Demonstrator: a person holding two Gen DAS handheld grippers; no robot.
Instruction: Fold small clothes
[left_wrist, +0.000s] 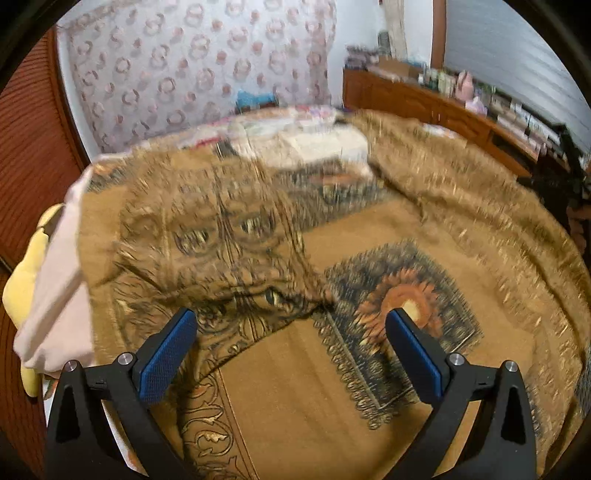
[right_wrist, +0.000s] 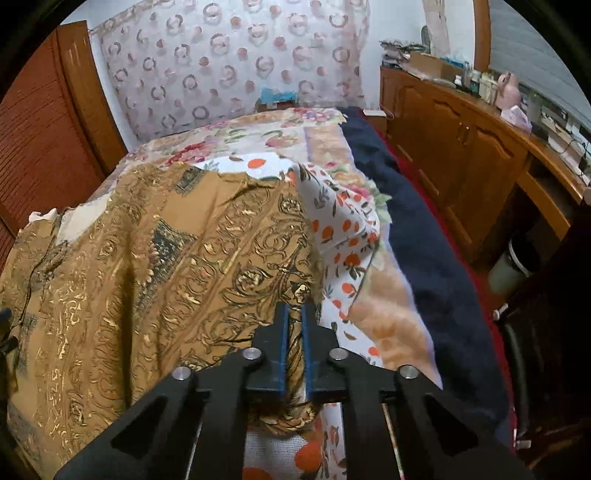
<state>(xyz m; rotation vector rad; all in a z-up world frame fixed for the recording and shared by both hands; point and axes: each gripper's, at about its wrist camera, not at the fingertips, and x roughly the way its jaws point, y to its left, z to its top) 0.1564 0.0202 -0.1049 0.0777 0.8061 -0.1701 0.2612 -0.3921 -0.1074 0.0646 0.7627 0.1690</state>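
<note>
A brown garment with gold scroll print and a sunflower panel (left_wrist: 369, 266) lies spread over the bed. My left gripper (left_wrist: 291, 325) is open just above it, with a rumpled fold of the cloth (left_wrist: 221, 258) lying ahead of its left pad. In the right wrist view the same brown garment (right_wrist: 166, 277) drapes down from my right gripper (right_wrist: 294, 314), which is shut on its edge and holds it lifted. The left wrist view is blurred by motion.
A white sheet with orange fruit print (right_wrist: 343, 229) and a floral blanket (right_wrist: 258, 140) cover the bed, with a dark blue blanket (right_wrist: 424, 240) along its right side. A wooden cabinet (right_wrist: 480, 155) stands to the right. A pale pink cloth (left_wrist: 55, 295) lies at the left.
</note>
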